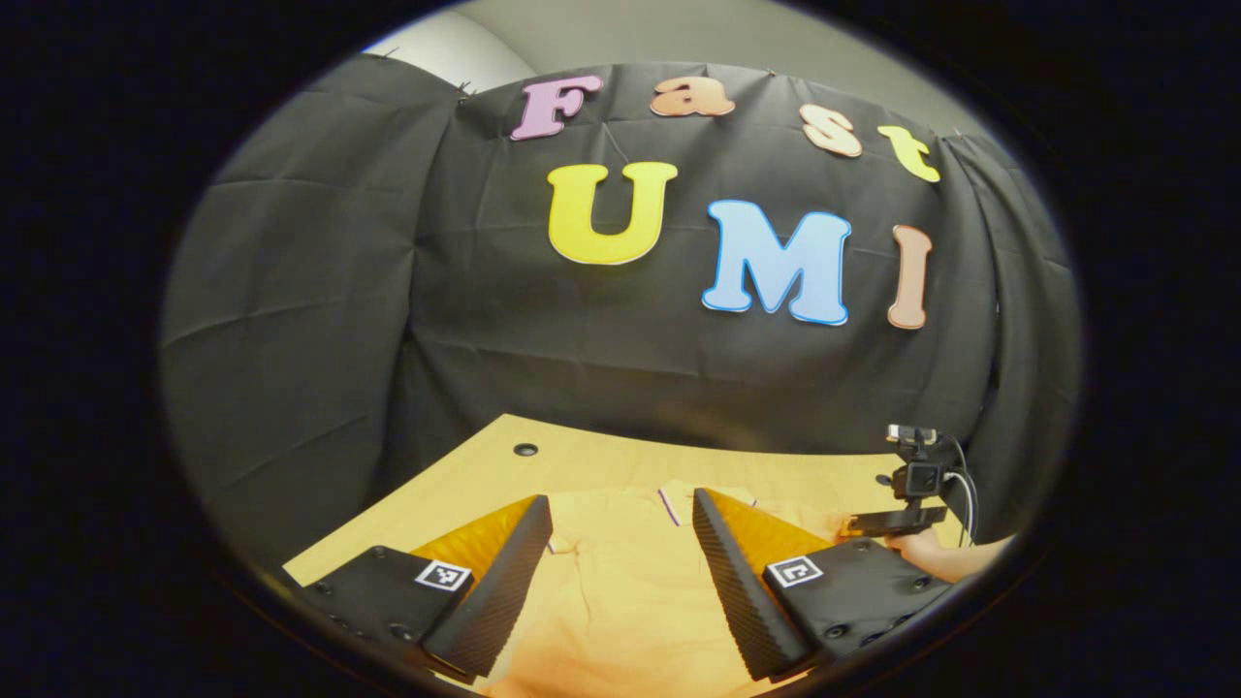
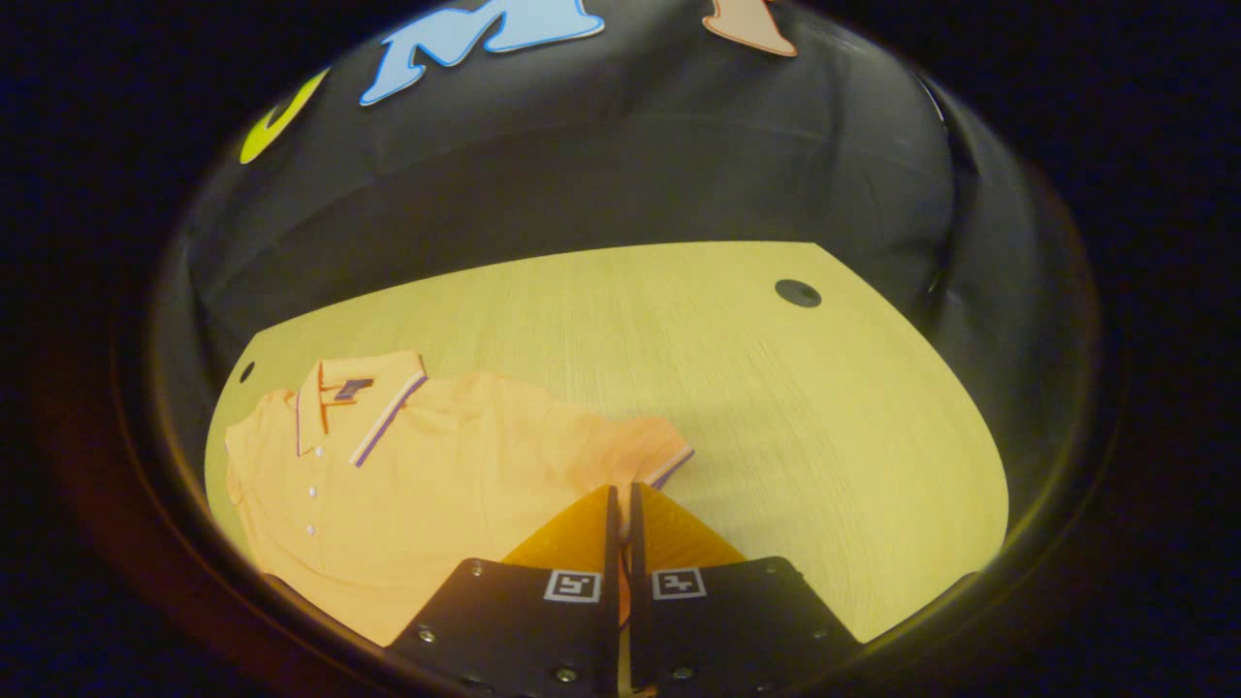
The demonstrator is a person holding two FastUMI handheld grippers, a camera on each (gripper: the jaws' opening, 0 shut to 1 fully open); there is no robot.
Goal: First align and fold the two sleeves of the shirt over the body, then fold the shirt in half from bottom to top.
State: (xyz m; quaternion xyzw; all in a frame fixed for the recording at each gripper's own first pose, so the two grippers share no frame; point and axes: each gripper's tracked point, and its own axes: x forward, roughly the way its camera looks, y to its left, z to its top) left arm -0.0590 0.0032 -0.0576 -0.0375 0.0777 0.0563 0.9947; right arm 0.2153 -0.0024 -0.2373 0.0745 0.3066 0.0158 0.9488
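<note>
Two grippers over one orange polo shirt [image 2: 436,465], which lies flat on the wooden desk [image 2: 776,407], collar toward the booth wall, buttons down the placket. Left gripper [image 1: 620,553]: jaws spread wide, nothing between them, held just above the shirt body, with the collar ahead. Right gripper [image 2: 621,514]: jaws drawn together to a narrow slit, sitting at the shirt's sleeve [image 2: 630,451] near its striped cuff; a sliver of orange fabric seems to show in the slit, but I cannot tell for certain whether cloth is pinched. In the left gripper view, the right gripper and the hand [image 1: 945,555] holding it appear at the far right edge of the desk.
</note>
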